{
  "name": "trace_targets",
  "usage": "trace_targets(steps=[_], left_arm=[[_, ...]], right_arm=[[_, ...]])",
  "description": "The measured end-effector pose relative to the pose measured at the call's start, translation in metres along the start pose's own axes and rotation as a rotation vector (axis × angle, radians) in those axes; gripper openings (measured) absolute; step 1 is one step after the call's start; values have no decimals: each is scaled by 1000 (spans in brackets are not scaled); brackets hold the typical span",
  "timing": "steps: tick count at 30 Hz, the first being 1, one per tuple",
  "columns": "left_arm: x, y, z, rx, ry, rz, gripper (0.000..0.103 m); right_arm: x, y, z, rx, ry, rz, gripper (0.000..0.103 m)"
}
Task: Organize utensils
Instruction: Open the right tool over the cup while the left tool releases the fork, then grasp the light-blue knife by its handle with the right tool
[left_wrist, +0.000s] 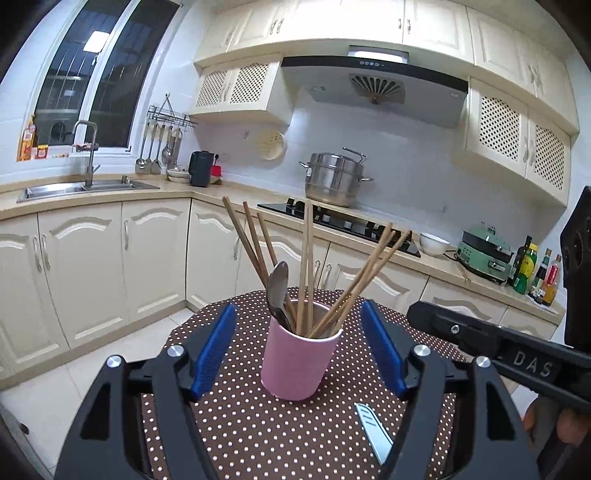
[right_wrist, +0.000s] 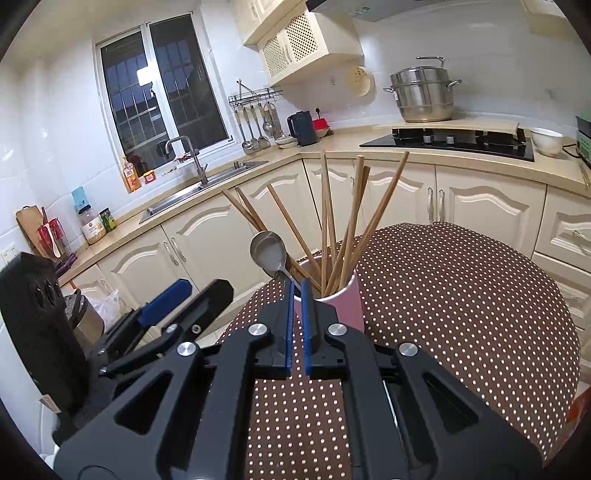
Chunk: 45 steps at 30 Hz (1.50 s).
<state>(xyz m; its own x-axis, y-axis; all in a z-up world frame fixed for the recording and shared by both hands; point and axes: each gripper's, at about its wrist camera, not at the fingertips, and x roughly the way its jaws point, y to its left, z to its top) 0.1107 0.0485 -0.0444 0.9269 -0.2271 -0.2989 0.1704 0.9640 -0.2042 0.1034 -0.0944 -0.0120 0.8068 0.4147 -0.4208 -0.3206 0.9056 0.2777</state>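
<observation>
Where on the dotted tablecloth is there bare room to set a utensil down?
Bare cloth lies to the right of the pink cup, out to the table's far right edge, and in front of the cup on the side away from the knife. It is crowded at the cup itself, packed with chopsticks and a spoon, with both grippers close.

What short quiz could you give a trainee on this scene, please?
1. True or false: the spoon stands bowl-up in the cup.
2. What lies on the table beside the cup? A fork; B knife; C ladle.
3. Fill in: the left gripper is ____, with the cup between its fingers, untouched.
Key: 1 true; 2 B; 3 open.
</observation>
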Motion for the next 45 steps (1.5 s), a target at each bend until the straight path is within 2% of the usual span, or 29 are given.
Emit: trace_targets(steps=[9, 16, 18, 19, 20, 27, 38, 45], left_arm=[[-16, -8, -6, 17, 72, 1, 69], [-10, -11, -24, 29, 201, 30, 70], [-7, -9, -32, 28, 252, 51, 70], [-6, -8, -35, 27, 270, 54, 70], [-5, -6, -40, 28, 293, 56, 70], [-4, 5, -60, 6, 360, 63, 69], [2, 8, -72, 11, 397, 84, 69], [9, 19, -76, -5, 419, 114, 69]], right_arm=[[-15, -4, -14, 25, 18, -18, 5], [-13, -19, -31, 56, 86, -57, 7], [-10, -21, -38, 59, 112, -76, 31], [-10, -23, -41, 60, 118, -84, 56], [-8, -25, -45, 57, 125, -94, 57], [13, -39, -70, 61, 259, -156, 57], [63, -51, -100, 11, 521, -263, 57], [81, -43, -108, -66, 591, -322, 55]])
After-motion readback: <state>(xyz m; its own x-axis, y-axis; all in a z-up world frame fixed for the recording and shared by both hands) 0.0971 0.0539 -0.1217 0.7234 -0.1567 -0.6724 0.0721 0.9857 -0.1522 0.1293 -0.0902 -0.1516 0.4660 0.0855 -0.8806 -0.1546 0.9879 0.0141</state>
